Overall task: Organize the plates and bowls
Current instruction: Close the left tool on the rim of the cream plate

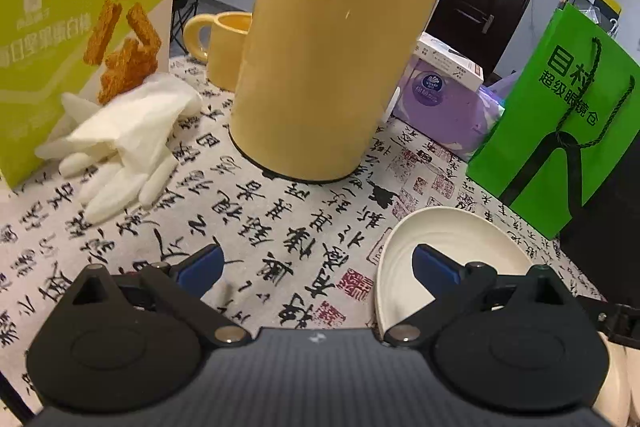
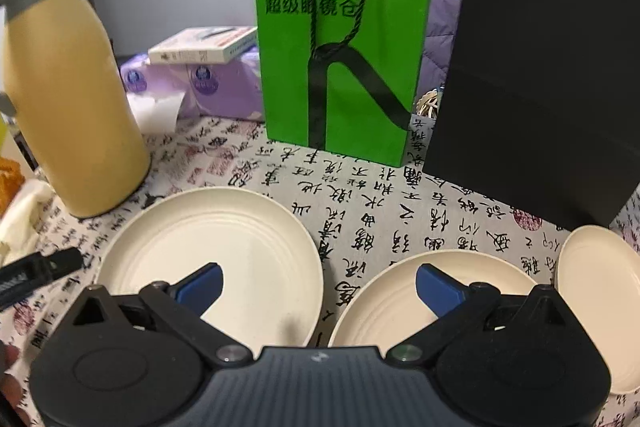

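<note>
Three cream plates lie flat on the printed tablecloth (image 2: 360, 195), none stacked. The right gripper (image 2: 318, 287), jaws spread and empty, hovers over the gap between the left plate (image 2: 224, 239) at 10 o'clock and the middle plate (image 2: 384, 299) at 2 o'clock; the small plate (image 2: 596, 267) sits at 3 o'clock, touching or nearly so. This hand looks nearer. The left gripper (image 1: 316, 267), also spread and empty, has one plate (image 1: 460, 231) at 2 o'clock. Bare cloth ahead gives room; the green bag (image 2: 344, 39) and yellow jug (image 2: 60, 87) bound it at 12 and 10.

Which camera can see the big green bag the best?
The right wrist view: the green bag stands whole and centred, facing the camera. The left wrist view shows it off to the right, angled and warped.
</note>
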`<state>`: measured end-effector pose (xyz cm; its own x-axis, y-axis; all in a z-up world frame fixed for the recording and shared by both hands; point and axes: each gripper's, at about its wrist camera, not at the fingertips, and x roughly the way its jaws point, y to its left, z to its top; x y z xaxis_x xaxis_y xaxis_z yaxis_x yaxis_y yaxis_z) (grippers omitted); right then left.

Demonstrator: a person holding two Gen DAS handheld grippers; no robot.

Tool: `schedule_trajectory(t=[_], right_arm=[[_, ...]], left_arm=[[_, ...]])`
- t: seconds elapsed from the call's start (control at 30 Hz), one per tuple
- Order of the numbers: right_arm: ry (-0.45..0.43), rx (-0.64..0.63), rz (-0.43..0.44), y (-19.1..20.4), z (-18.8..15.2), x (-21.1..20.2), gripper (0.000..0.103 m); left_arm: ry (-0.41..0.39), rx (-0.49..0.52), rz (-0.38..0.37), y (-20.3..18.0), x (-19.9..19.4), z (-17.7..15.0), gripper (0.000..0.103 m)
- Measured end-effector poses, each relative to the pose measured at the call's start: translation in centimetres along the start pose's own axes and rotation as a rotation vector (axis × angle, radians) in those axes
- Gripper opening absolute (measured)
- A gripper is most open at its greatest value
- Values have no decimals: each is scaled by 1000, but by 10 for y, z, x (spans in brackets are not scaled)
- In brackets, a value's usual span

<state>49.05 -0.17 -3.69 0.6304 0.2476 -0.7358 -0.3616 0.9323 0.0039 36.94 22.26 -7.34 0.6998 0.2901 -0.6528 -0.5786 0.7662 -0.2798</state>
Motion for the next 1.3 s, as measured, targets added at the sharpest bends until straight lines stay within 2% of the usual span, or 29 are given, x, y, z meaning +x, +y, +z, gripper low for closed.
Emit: schedule_trajectory(t=[0.03,0.13,0.23,0.33,0.4,0.57,0.67,0.77,0.9,1.03,1.1,1.23,1.3], right_arm=[[11,-6,-11,2,0,4,102],[45,-25,-27,5,0,16,92],[58,-38,-43,7,-2,25,90],[62,-51,-43,10,-1,29,79],[62,-61,-47,11,1,30,74],[61,-86,-48,16,3,35,53],[89,-92,-45,16,3,42,50],[120,-88,-52,16,4,49,39],[144,-91,-57,15,2,56,27],[149,-91,-37,15,0,58,26],[149,-91,-24,16,0,59,23],[142,-100,-14,19,-2,58,20],[139,-103,-13,19,-3,57,19]], left_arm=[[2,8,1,-1,1,-1,103],[31,17,-13,-2,7,-3,100],[61,15,-38,-2,13,-4,94],[68,9,-42,-2,15,-6,87],[70,19,-46,-3,15,-6,81],[72,53,-57,-8,15,-9,69],[82,64,-66,-10,17,-10,58],[103,78,-82,-12,20,-11,45],[127,77,-97,-12,24,-14,35],[119,92,-98,-15,25,-16,32],[125,98,-113,-16,26,-17,24],[125,114,-126,-20,26,-18,18],[124,120,-134,-21,25,-19,12]])
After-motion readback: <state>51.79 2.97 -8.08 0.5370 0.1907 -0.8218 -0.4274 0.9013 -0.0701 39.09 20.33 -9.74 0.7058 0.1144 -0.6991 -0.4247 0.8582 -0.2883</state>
